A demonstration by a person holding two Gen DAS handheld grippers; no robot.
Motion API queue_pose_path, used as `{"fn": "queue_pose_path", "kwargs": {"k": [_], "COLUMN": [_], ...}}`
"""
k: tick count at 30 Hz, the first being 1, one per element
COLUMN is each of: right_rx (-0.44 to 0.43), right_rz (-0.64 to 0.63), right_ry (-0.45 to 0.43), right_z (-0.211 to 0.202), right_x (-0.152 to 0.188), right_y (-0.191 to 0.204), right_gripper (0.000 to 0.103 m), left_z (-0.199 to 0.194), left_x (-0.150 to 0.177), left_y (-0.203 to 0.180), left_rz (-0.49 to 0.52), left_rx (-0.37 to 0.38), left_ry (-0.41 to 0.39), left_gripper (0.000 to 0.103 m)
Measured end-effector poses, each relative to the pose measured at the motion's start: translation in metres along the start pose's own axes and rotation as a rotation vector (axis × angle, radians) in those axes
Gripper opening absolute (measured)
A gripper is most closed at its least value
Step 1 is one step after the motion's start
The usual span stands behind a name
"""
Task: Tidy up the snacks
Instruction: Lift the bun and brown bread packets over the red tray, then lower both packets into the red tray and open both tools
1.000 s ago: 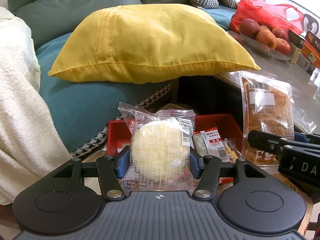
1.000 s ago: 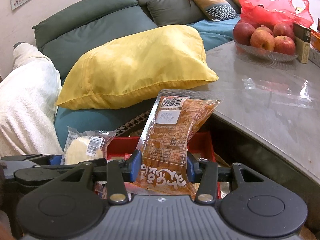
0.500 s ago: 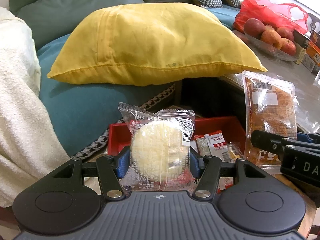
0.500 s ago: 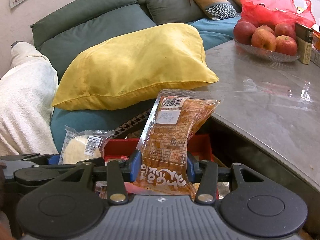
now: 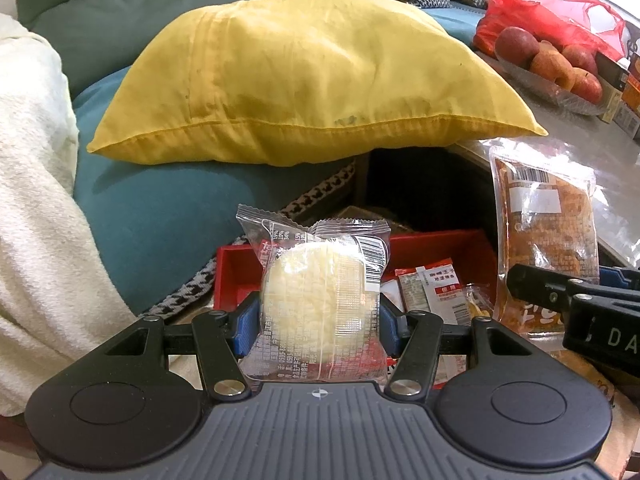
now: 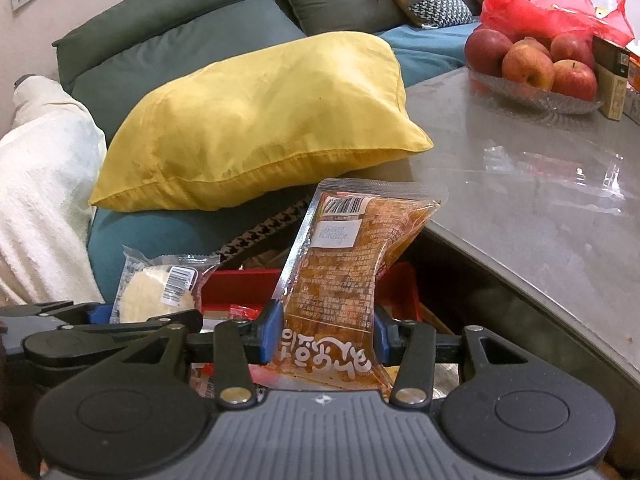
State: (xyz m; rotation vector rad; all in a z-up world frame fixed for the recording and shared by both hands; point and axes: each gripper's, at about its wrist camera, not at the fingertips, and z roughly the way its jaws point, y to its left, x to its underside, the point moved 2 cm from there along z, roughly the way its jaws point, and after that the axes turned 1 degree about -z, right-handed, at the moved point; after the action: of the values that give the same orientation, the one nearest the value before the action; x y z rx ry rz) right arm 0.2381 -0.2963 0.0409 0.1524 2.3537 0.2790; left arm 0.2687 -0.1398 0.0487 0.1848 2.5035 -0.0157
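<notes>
My left gripper [image 5: 318, 320] is shut on a clear packet with a round pale pastry [image 5: 320, 300], held upright above a red box [image 5: 440, 246] that holds several small snack packets [image 5: 436, 288]. My right gripper [image 6: 326, 336] is shut on an orange-brown snack bag [image 6: 344, 272] with white lettering, held upright over the same red box [image 6: 240, 284]. The pastry packet [image 6: 160, 294] and left gripper show at the left of the right wrist view. The orange bag [image 5: 546, 248] and right gripper show at the right of the left wrist view.
A yellow pillow [image 5: 304, 84] lies on a teal sofa [image 5: 160, 216] behind the box. A white blanket [image 5: 36, 216] hangs at left. A grey table [image 6: 540, 200] at right carries a glass bowl of apples [image 6: 532, 68], a red plastic bag [image 6: 548, 4] and cartons.
Both grippers keep their packets and have drifted slightly; the sofa and pillow appear a bit lower and closer in the views.
</notes>
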Motion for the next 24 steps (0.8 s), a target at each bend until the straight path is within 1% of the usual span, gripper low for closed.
{"fn": "queue_pose_path", "kwargs": {"k": [14,19,24], "right_rx": [0.007,0.015,0.016], "right_rz": [0.003,0.002,0.010], "right_ry": [0.026,0.060,0.097], "right_z": [0.009,0.019,0.025], "right_x": [0.000,0.005,0.010], "right_y": [-0.005,-0.008,-0.011], "right_gripper": [0.042,0.042,0.042], "left_z": [0.011,0.018,0.026], "left_x": [0.003,0.006,0.012], "left_y": [-0.003,-0.005,-0.010], "left_rz": [0.004,0.016,0.032], "left_rx": [-0.014,-0.014,-0.003], "left_ry": [0.025,0.046,0.085], "left_gripper": [0.065,0.065,0.067]}}
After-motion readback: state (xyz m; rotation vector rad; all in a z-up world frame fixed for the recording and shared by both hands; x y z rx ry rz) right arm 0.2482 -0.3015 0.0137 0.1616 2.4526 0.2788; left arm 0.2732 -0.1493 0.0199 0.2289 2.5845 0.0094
